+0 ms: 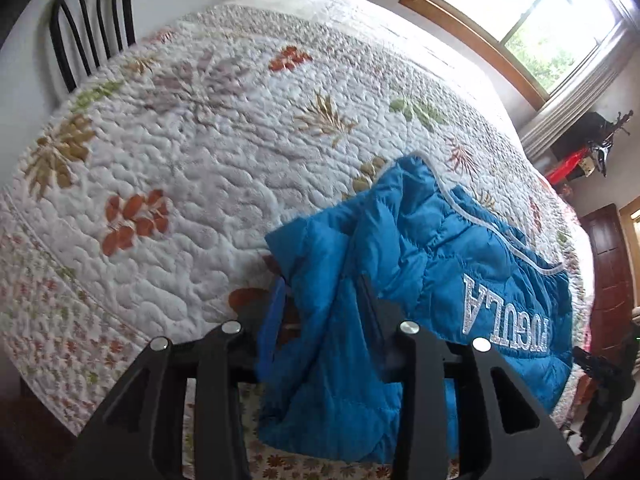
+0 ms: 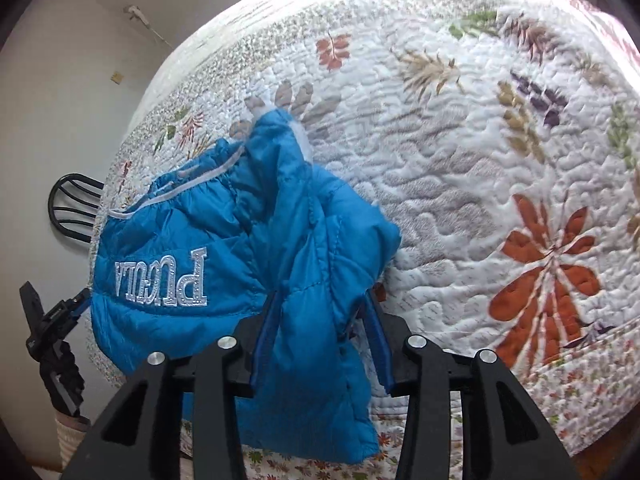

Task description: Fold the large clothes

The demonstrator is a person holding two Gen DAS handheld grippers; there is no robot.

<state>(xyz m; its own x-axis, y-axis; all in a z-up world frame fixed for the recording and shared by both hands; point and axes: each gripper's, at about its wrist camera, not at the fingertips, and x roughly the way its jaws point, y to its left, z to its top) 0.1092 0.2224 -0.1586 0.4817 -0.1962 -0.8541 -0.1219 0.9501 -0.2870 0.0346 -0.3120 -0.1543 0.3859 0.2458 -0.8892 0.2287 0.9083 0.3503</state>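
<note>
- Both my jaws stand partly parted, each with blue jacket fabric between the fingers; whether the pads press on it, I cannot tell.
- Left gripper [image 1: 324,300] straddles one end of the blue puffer jacket [image 1: 432,264]; right gripper [image 2: 320,312] straddles the other.
- Jacket lies bunched at the near edge of the bed, its ends hanging over that edge.
- Leaf-patterned quilt [image 1: 192,160] beyond it is bare and wide.
- Black chair [image 1: 92,20] stands at the bed's far corner; a window [image 1: 532,12] is beyond.

Both the left gripper [image 1: 324,300] and right gripper [image 2: 320,312]: matte black linkages (silver rivets), blue-lined jaws
</note>
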